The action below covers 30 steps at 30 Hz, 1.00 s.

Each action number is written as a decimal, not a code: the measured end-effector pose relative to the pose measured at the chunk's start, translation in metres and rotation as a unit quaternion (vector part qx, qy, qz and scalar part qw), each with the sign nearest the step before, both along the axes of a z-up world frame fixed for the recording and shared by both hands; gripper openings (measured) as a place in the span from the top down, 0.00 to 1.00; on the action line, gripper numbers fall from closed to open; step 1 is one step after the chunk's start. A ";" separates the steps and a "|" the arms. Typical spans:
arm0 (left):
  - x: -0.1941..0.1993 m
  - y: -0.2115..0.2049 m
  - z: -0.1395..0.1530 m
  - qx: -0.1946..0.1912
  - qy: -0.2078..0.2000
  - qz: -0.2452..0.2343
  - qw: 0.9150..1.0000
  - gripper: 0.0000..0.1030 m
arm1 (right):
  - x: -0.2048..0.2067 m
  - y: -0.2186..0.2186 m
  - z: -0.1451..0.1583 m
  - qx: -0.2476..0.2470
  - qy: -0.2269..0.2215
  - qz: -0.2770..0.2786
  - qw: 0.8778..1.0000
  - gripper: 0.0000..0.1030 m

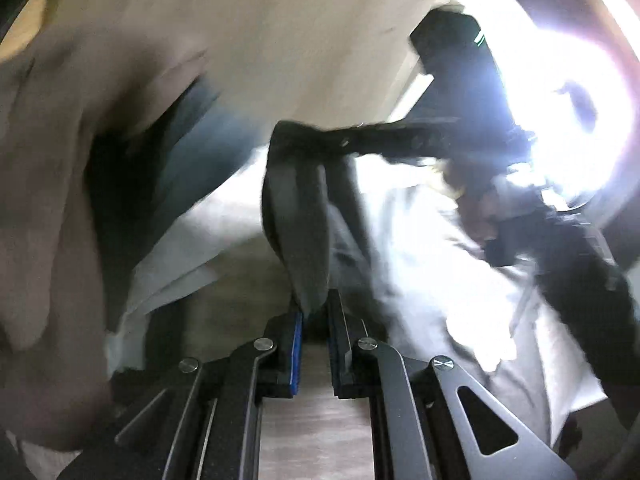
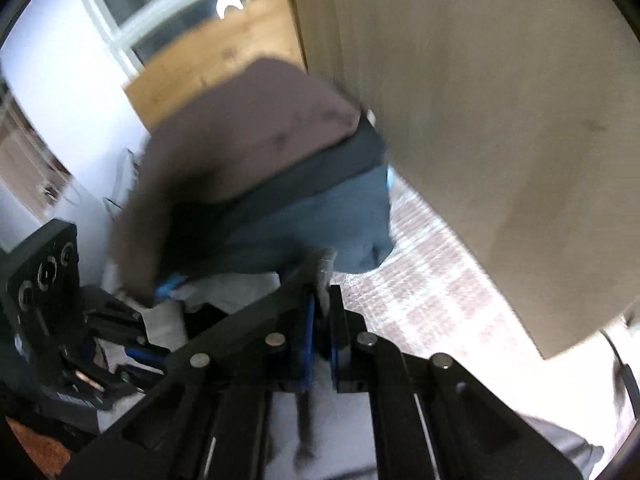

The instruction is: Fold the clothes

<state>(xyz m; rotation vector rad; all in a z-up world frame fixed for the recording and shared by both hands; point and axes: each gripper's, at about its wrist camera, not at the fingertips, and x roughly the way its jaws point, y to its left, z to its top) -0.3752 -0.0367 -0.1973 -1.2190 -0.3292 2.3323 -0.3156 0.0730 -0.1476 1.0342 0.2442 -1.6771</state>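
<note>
In the left wrist view, the brown cloth fills the left edge, blurred and hanging in soft folds, well to the left of the grey garment. Next to it, still left of the grey garment, a blue-grey fabric runs as a dark diagonal band. The grey garment hangs as a narrow folded strip with its long axis close to vertical in this view: its lower end sits between the blue pads of the left gripper, its upper end at the tips of the right gripper. The left gripper's jaws are nearly closed, pinching that lower end. The right gripper reaches in from the right of the garment, lying roughly level; whether its jaws grip the cloth is too blurred to tell here. White fabric spreads behind and to the right of the garment.

In the right wrist view, the left gripper's body stands far left of the grey garment. The brown cloth and blue-grey fabric lie above and left of it. The right gripper has its jaws drawn close together on a small grey edge of the garment. A checked pink-and-white surface lies right of the garment.
</note>
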 end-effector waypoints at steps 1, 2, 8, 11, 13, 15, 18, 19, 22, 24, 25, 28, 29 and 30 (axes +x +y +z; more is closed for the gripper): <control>0.004 0.009 0.009 0.004 0.010 -0.016 1.000 0.91 | 0.000 0.013 0.005 -0.011 0.000 -0.005 1.000 0.94; 0.006 0.023 0.016 0.009 0.019 -0.037 0.999 0.91 | 0.001 0.026 0.006 -0.011 0.000 -0.013 1.000 0.94; 0.027 0.118 -0.011 0.031 -0.043 -0.188 0.981 0.85 | -0.004 0.144 -0.015 0.161 0.081 -0.160 0.970 0.51; 0.042 0.121 -0.029 -0.015 -0.052 -0.198 0.979 0.79 | -0.008 0.197 -0.018 0.168 0.044 -0.241 0.955 0.50; 0.030 0.120 -0.035 -0.039 -0.049 -0.181 0.981 0.79 | -0.006 0.201 -0.016 0.128 0.027 -0.258 0.957 0.50; 0.018 0.116 -0.038 -0.075 -0.035 -0.162 0.983 0.79 | -0.003 0.202 -0.016 0.094 0.009 -0.270 0.958 0.50; 0.006 0.112 -0.032 -0.099 -0.013 -0.153 0.983 0.79 | 0.006 0.186 -0.033 0.094 -0.022 -0.263 0.960 0.50; 0.005 0.116 -0.032 -0.100 -0.004 -0.158 0.982 0.76 | 0.009 0.180 -0.038 0.093 -0.032 -0.260 0.960 0.50; 0.011 0.136 -0.037 -0.136 0.025 -0.183 0.973 0.75 | 0.018 0.164 -0.055 0.092 -0.063 -0.253 0.961 0.50; 0.016 0.147 -0.039 -0.141 0.038 -0.206 0.968 0.75 | 0.023 0.153 -0.065 0.091 -0.083 -0.248 0.961 0.50; 0.018 0.154 -0.041 -0.145 0.045 -0.218 0.964 0.75 | 0.026 0.151 -0.069 0.088 -0.091 -0.247 0.961 0.50; 0.013 0.176 -0.050 -0.160 0.056 -0.239 0.956 0.75 | 0.031 0.167 -0.067 0.066 -0.106 -0.263 0.957 0.50; 0.011 0.183 -0.052 -0.165 0.060 -0.246 0.953 0.75 | 0.028 0.173 -0.066 0.058 -0.112 -0.271 0.954 0.50; 0.009 0.190 -0.055 -0.170 0.063 -0.253 0.950 0.75 | 0.021 0.178 -0.065 0.051 -0.118 -0.285 0.950 0.50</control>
